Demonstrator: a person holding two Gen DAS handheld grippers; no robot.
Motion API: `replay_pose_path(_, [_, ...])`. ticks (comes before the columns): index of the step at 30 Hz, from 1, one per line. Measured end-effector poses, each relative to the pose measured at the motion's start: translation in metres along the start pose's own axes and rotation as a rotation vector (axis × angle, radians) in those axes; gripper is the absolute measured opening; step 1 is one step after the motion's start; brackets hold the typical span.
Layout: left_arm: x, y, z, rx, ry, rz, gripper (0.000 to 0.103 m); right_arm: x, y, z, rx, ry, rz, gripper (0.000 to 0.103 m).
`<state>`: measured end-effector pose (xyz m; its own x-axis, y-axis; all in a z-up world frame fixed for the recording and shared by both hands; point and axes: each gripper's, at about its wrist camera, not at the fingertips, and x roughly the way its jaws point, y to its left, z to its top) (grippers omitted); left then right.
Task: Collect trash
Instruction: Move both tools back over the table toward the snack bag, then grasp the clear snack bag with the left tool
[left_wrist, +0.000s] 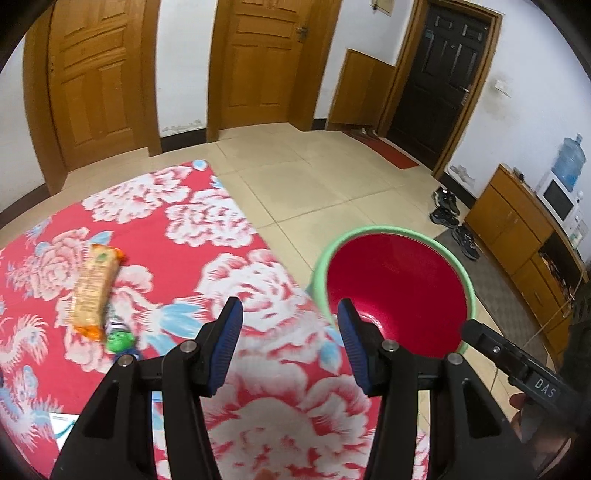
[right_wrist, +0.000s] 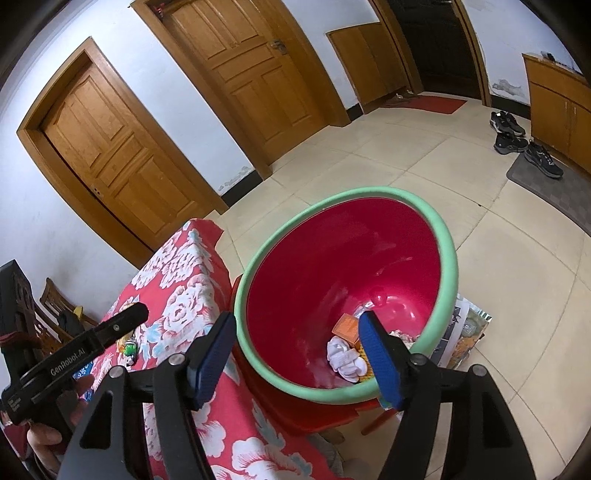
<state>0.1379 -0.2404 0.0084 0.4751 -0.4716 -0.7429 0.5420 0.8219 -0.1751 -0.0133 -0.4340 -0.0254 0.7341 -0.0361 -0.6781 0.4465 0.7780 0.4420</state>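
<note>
A table covered by a red cloth with large white flowers is seen from the left wrist camera. The left gripper is held above the cloth with its blue-padded jaws spread wide and nothing between them. On the cloth, to the left of the gripper, an orange snack wrapper is laid lengthwise. A small green item is found just beside the wrapper's near end; what it is cannot be told. A red bin with a pale green rim is placed just past the table's right edge, on the tiled floor. The tip of the right gripper is seen over the bin's near rim.

From the right wrist camera, the right gripper is shown over the bin, also spread wide and holding nothing. At the bottom of the bin, a crumpled white tissue and an orange packet are seen touching each other. The left gripper is seen over the cloth at the left. Black shoes are lined up near a wooden cabinet at the far right, and two wooden doors are set in the white wall behind.
</note>
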Motion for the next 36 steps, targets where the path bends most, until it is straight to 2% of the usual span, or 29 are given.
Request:
replay_pose_path(11, [-0.008, 0.057, 0.006, -0.051, -0.013, 0.100, 0.053, 0.007, 0.021, -0.004, -0.038, 0.019, -0.011, 0.073])
replay_pose_path(23, [0.012, 0.129, 0.006, -0.125, 0.026, 0.228, 0.053, 0.020, 0.041, -0.013, -0.076, 0.057, -0.025, 0.073])
replay_pose_path(30, [0.028, 0.147, 0.000, -0.167, 0.071, 0.236, 0.053, 0.029, 0.047, -0.015, -0.087, 0.081, -0.030, 0.073])
replay_pose_path(36, [0.032, 0.152, -0.001, -0.162, 0.067, 0.269, 0.053, 0.034, 0.051, -0.018, -0.093, 0.095, -0.029, 0.073])
